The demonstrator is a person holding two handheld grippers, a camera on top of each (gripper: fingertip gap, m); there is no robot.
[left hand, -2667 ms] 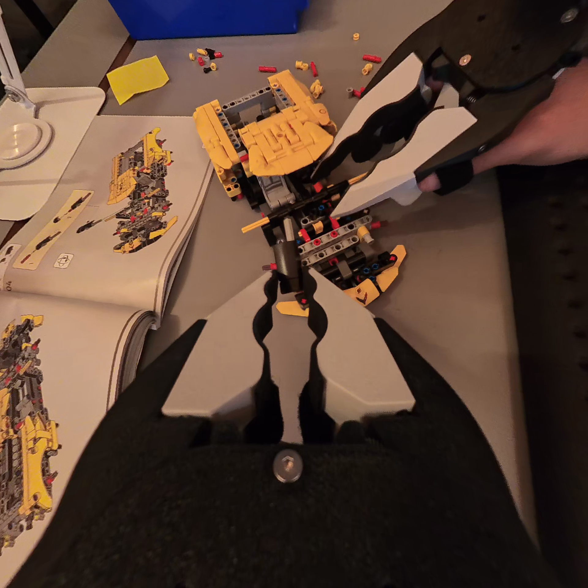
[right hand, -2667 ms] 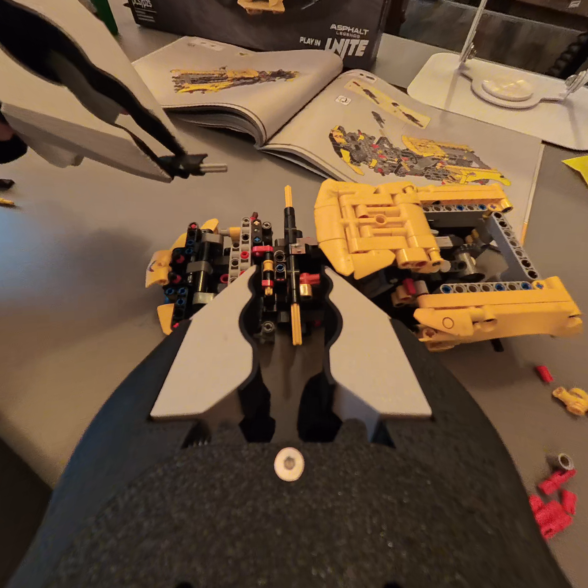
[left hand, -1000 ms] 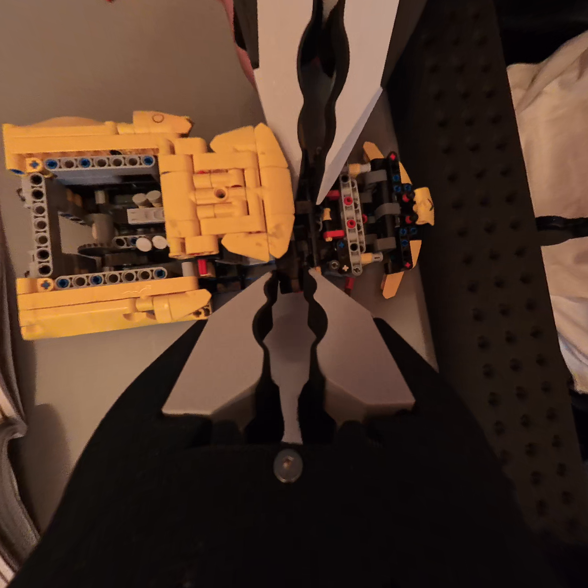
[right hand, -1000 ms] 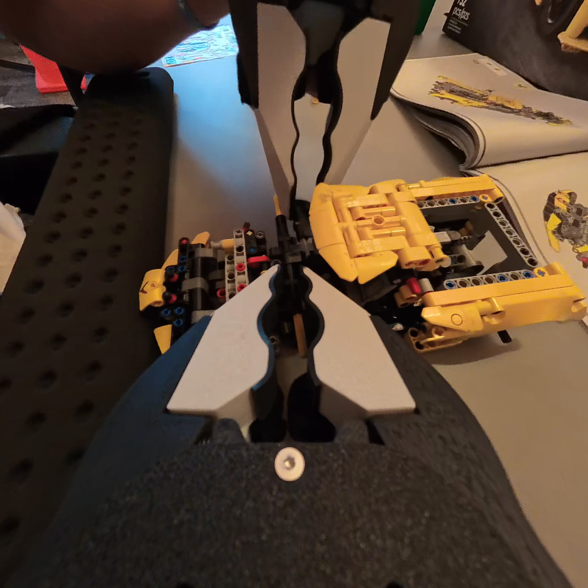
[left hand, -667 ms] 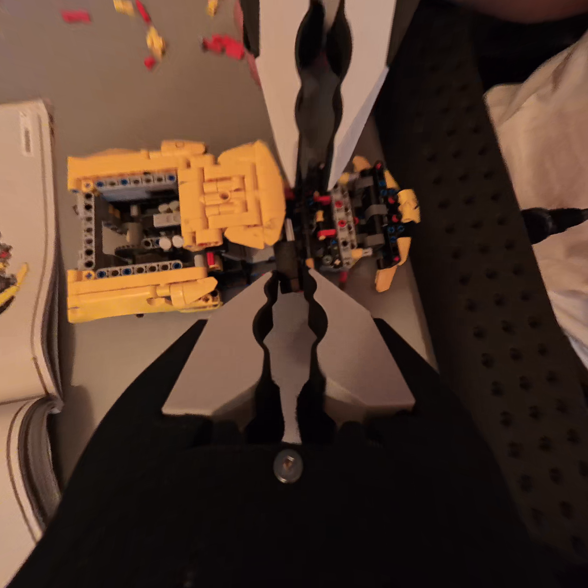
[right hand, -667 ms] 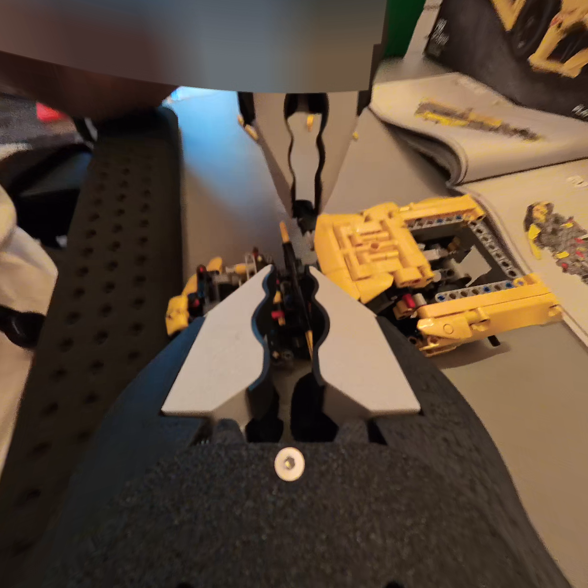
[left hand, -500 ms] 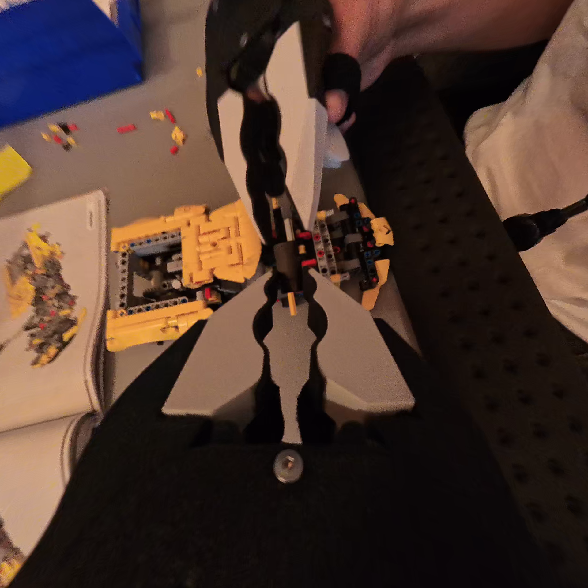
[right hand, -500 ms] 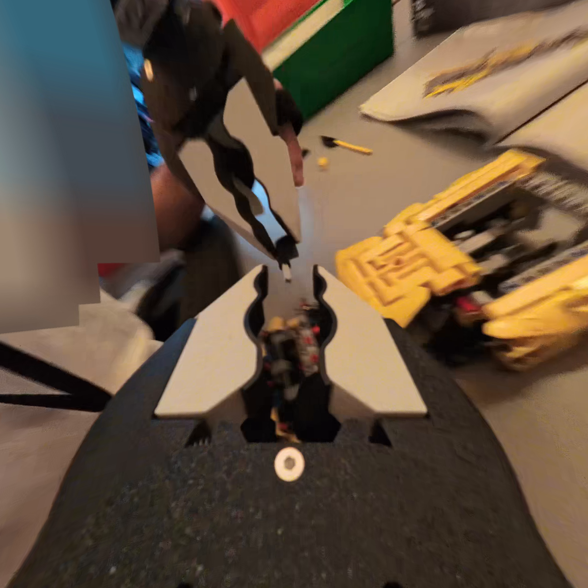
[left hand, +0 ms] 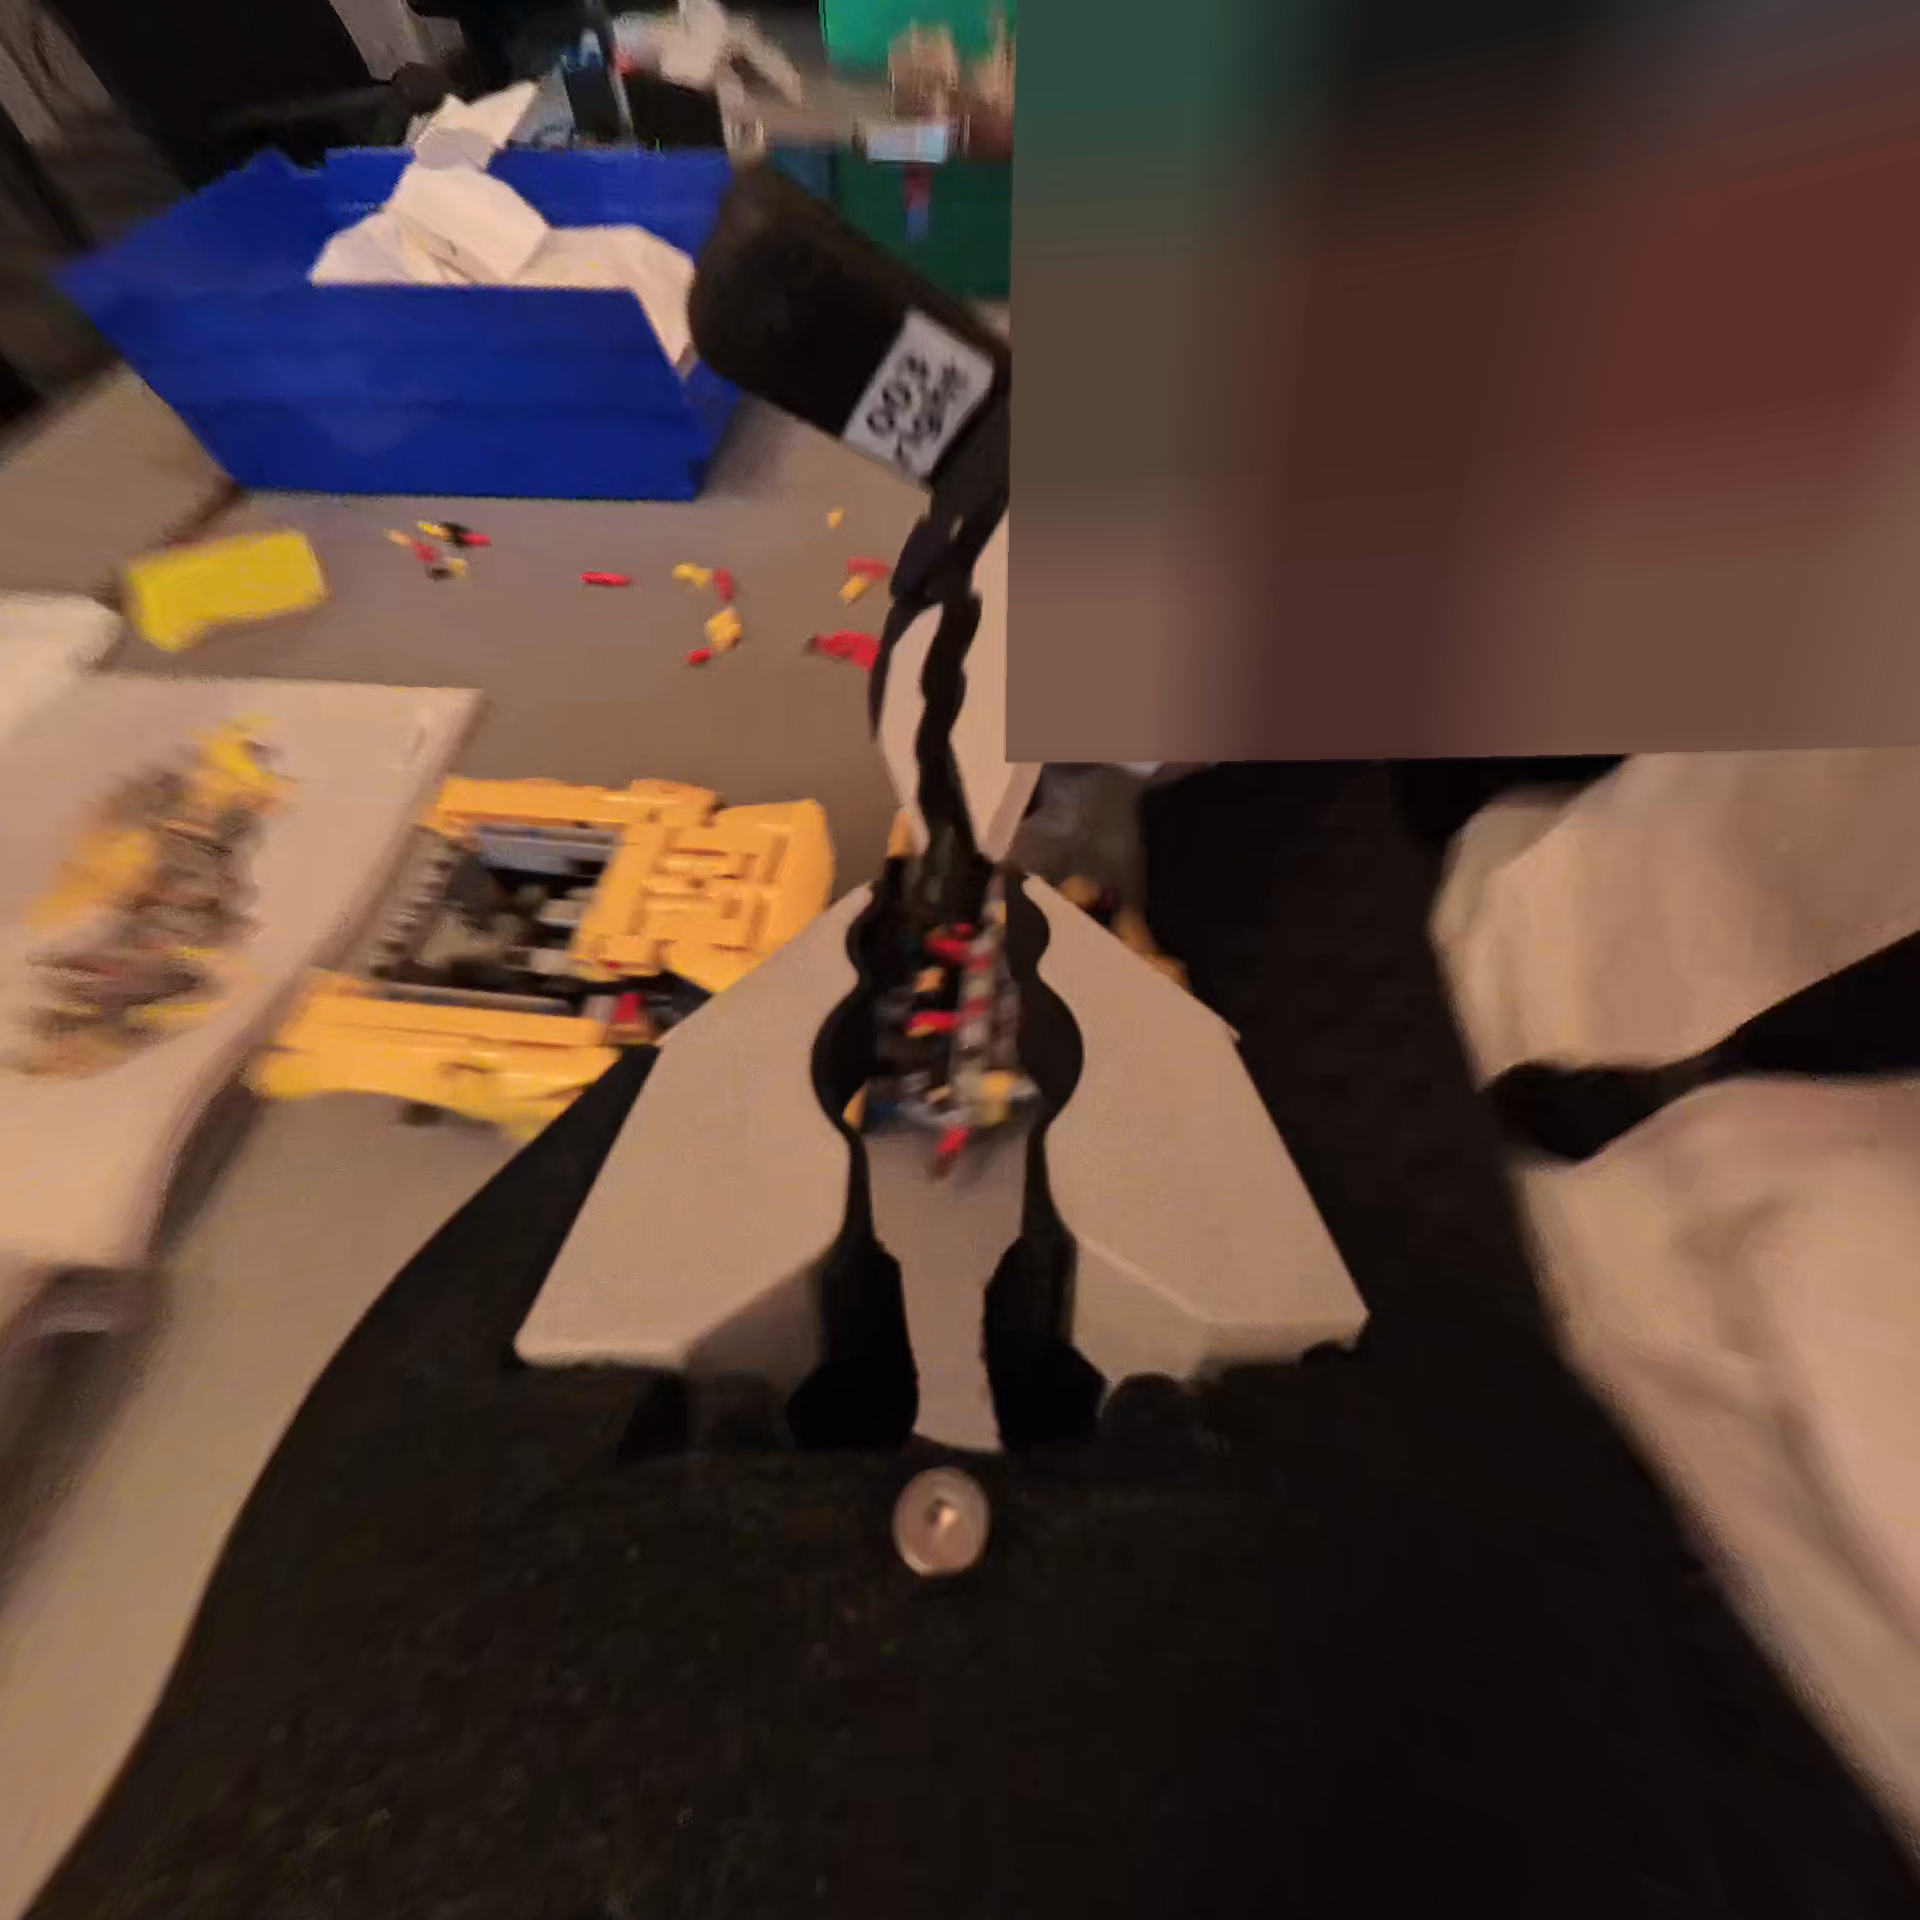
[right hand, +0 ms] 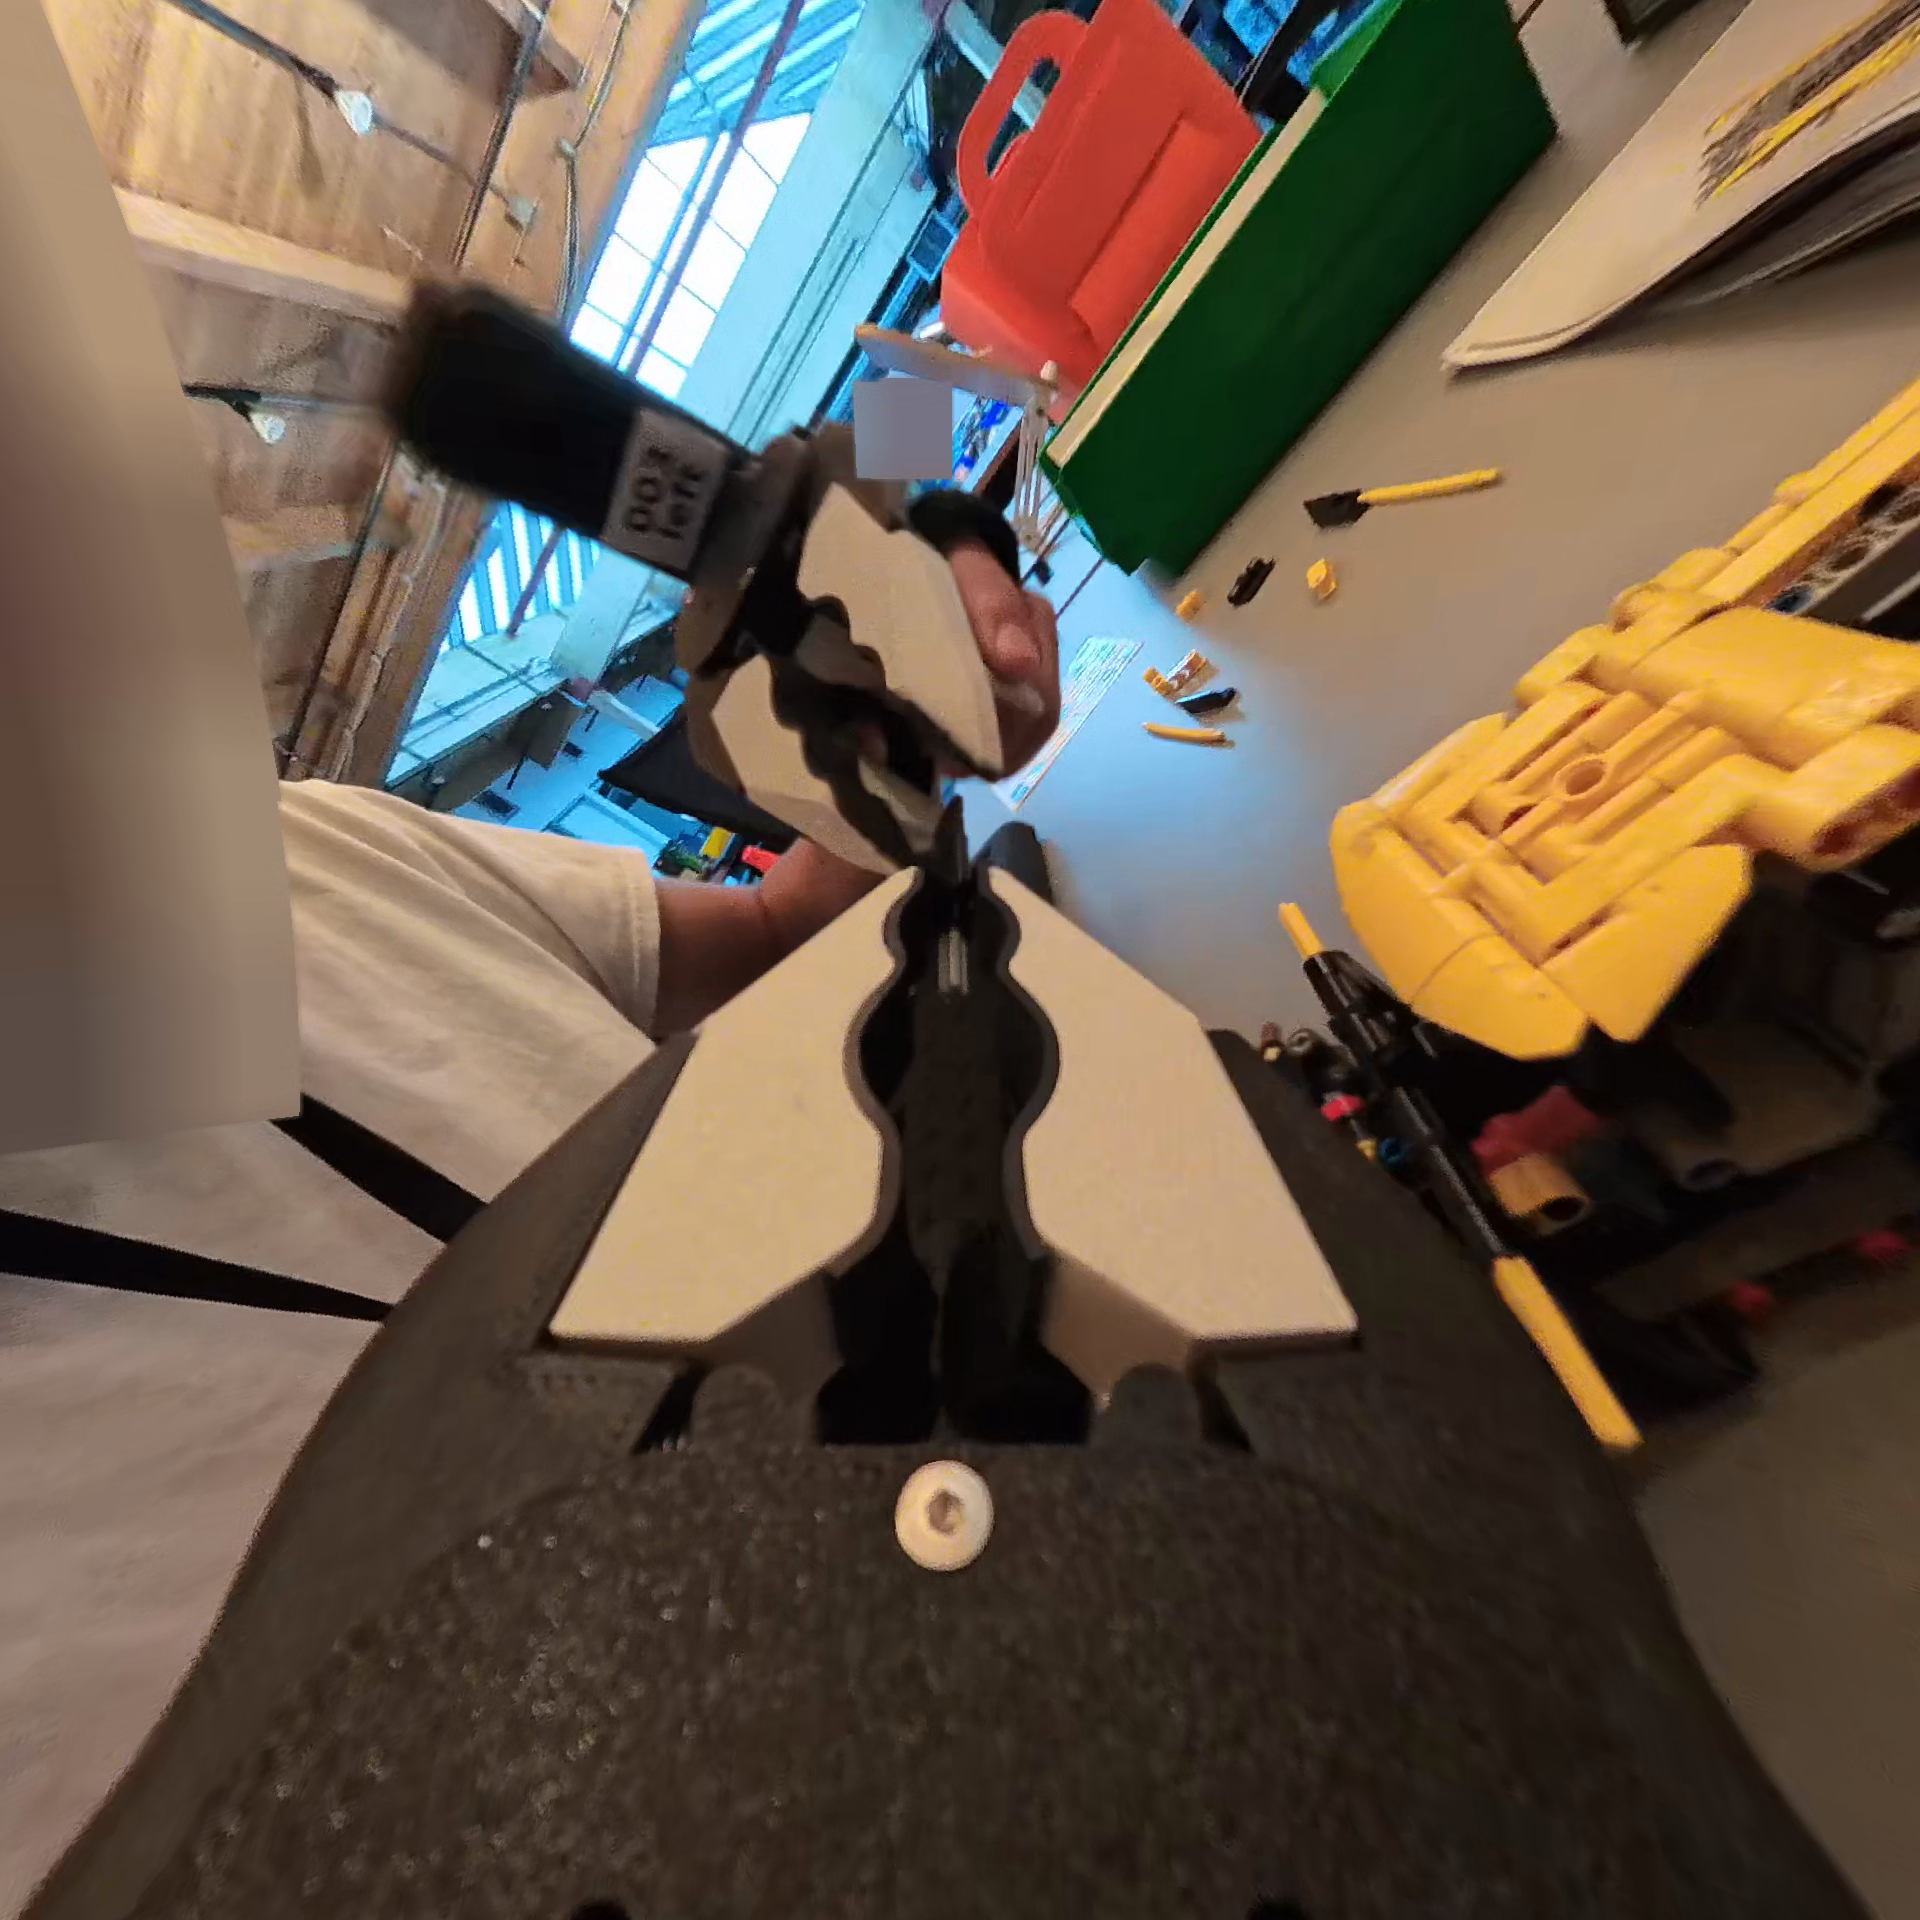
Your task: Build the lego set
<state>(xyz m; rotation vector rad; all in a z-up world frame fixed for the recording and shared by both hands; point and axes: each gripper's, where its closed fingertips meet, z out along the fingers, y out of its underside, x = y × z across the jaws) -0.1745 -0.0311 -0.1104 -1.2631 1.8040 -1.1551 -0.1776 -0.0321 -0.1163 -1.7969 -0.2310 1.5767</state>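
**Lego car tipped up off the table, both claws at its nose**

The yellow Lego car (right hand: 1621, 831) has swung up since half a second ago, and the right wrist view now looks past it to windows and a wooden wall. Its black front section sits pinched between the right gripper (right hand: 951, 904) fingers, jaws clamped on it. The left gripper (left hand: 940, 894) has spread a little wider than before; the car's red-and-grey front frame shows in the gap, but whether the pads touch it I cannot tell through the blur. In the right wrist view the left gripper's tips point down, right against the right gripper's tips. A long black-and-yellow axle (right hand: 1455, 1174) runs along the car's side. Further out: the open instruction booklet (left hand: 156, 883), loose red and yellow pins (left hand: 717, 613) on the grey table (left hand: 582, 665), a blue bin (left hand: 416, 384), a green box (right hand: 1299, 270).
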